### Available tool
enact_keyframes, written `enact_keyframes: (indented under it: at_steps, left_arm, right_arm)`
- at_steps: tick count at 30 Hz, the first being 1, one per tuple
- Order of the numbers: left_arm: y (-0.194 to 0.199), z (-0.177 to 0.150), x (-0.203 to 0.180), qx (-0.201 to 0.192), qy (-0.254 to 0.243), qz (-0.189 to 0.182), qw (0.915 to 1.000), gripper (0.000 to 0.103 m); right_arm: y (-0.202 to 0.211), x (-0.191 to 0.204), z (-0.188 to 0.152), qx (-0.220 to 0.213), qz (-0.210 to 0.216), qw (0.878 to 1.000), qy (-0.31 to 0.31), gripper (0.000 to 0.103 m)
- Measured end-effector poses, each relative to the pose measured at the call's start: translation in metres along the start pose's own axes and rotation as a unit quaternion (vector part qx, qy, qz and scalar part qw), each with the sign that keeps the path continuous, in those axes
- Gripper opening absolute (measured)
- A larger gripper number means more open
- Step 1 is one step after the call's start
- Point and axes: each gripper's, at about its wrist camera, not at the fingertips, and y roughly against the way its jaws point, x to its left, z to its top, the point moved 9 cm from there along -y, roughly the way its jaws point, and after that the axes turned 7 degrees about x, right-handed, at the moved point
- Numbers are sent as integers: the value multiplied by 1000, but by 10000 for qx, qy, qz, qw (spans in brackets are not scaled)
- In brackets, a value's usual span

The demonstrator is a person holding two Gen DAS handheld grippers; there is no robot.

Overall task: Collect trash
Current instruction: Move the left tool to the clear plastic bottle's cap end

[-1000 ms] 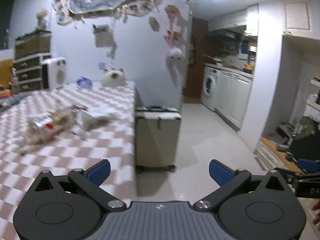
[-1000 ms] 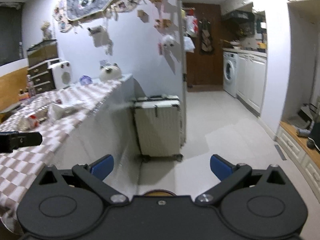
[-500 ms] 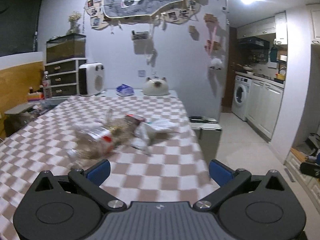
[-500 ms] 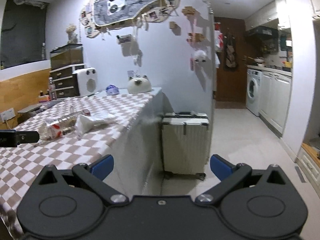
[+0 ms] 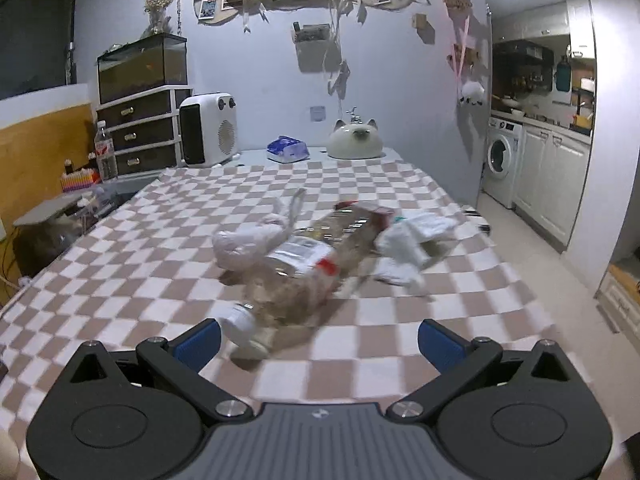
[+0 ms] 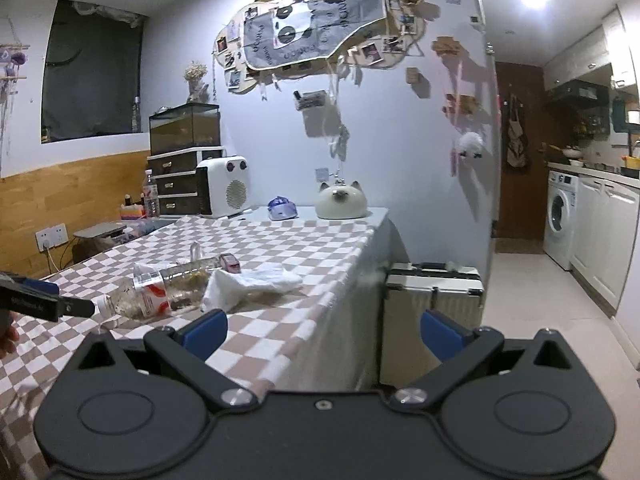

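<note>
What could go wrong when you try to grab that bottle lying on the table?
The plastic bottle lies on its side, so it might roll away as the open left tool closes on it. The white plastic bag touches it and could get dragged along. The trash sits fairly near the table edge, so something might slide off.

Clear plastic bottle (image 5: 304, 276) lying flat, crumpled tissues (image 5: 408, 240) beside

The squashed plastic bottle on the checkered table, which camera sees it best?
The right wrist view: the bottle is sharp there, lying on its side, red label clear. The left wrist view shows it bigger and closer, but blurred.
</note>
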Motion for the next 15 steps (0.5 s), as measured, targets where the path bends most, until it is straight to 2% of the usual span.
enact_keyframes:
  at_steps: [3,8,12,14,15]
  left_arm:
    - [-21,5,18,-35,2,2,10000,103]
    - [-55,12,46,38,392,-343,9986,98]
    - [-77,9,55,301,705,-768,9941,85]
    - [-82,6,57,369,704,-705,9943,80]
    - [-83,4,59,400,698,-651,9946,73]
  right_arm:
    - [-21,13,2,138,118,9998,17,103]
    - [-47,34,9,250,333,9989,219,103]
    - [-68,48,22,310,499,9970,511,103]
    - [-82,54,29,326,615,9957,607,103]
    - [-90,57,33,315,638,9953,660,103]
